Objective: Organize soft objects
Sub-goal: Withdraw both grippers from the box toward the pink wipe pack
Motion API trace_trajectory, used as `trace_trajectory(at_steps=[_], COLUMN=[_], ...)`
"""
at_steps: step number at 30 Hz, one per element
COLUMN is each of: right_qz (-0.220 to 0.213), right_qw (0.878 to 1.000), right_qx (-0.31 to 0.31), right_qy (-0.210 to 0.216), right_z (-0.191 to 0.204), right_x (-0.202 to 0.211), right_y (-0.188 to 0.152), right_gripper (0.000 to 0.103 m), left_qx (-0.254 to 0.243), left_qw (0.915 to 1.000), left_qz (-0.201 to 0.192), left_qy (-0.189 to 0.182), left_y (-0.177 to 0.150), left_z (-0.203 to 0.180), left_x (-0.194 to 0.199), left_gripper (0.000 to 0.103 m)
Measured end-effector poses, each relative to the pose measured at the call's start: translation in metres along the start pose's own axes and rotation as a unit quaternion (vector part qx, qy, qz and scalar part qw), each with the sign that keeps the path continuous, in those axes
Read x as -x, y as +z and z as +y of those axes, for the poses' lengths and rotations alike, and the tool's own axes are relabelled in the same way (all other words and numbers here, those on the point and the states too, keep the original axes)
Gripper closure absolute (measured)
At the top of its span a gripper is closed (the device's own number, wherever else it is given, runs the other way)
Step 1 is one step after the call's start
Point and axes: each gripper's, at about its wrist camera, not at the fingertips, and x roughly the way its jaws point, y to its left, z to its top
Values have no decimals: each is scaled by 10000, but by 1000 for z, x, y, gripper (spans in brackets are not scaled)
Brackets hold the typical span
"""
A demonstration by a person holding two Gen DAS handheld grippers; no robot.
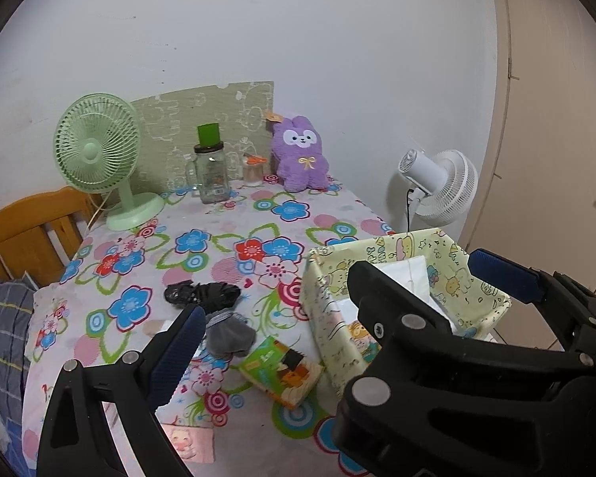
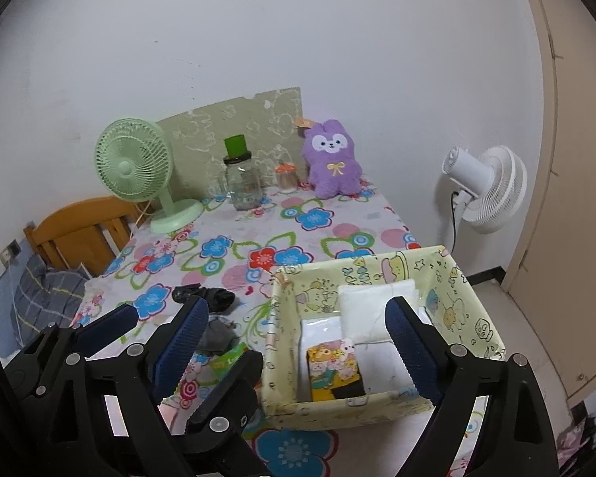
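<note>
A yellow cartoon-print fabric basket (image 1: pixel 377 243) (image 2: pixel 377 263) stands on the flowered table at the right. It holds white folded cloths (image 2: pixel 373 302) and a small cartoon pack (image 2: pixel 333 369). Left of the basket lie a black bundle (image 1: pixel 202 294) (image 2: pixel 204 298), a grey sock (image 1: pixel 228 334) (image 2: pixel 218 336) and a green cartoon pack (image 1: pixel 282 369). A purple plush rabbit (image 1: pixel 300 155) (image 2: pixel 331 163) sits at the back. My left gripper (image 1: pixel 310 306) is open above the sock and pack, holding nothing. My right gripper (image 2: pixel 298 302) is open above the basket's left wall, also holding nothing. Their fingers overlap.
At the back stand a green desk fan (image 1: pixel 99 151), a glass jar with a green lid (image 1: pixel 210 171) and a small orange-lidded jar (image 1: pixel 252 169). A white fan (image 1: pixel 441 187) stands on the floor to the right, a wooden frame (image 1: pixel 31 230) to the left. A pink pack (image 1: pixel 186 441) lies near the front edge.
</note>
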Motion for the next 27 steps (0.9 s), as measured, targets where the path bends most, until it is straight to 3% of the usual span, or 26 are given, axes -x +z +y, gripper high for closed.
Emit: trace_trajectory(at_steps=[14, 27], right_qz=[65, 308], right_qw=[9994, 9976], right_qx=[254, 419], right_qy=[247, 454], right_z=[38, 67], right_x=[5, -15], right_y=[-18, -43], right_gripper=[11, 11], left_qx=[107, 323], left_qw=[9997, 9986], left_qz=[-66, 241], left_qy=[213, 344], left_y=[-23, -53], left_z=[30, 62], left_x=[19, 10], left_gripper=[4, 4])
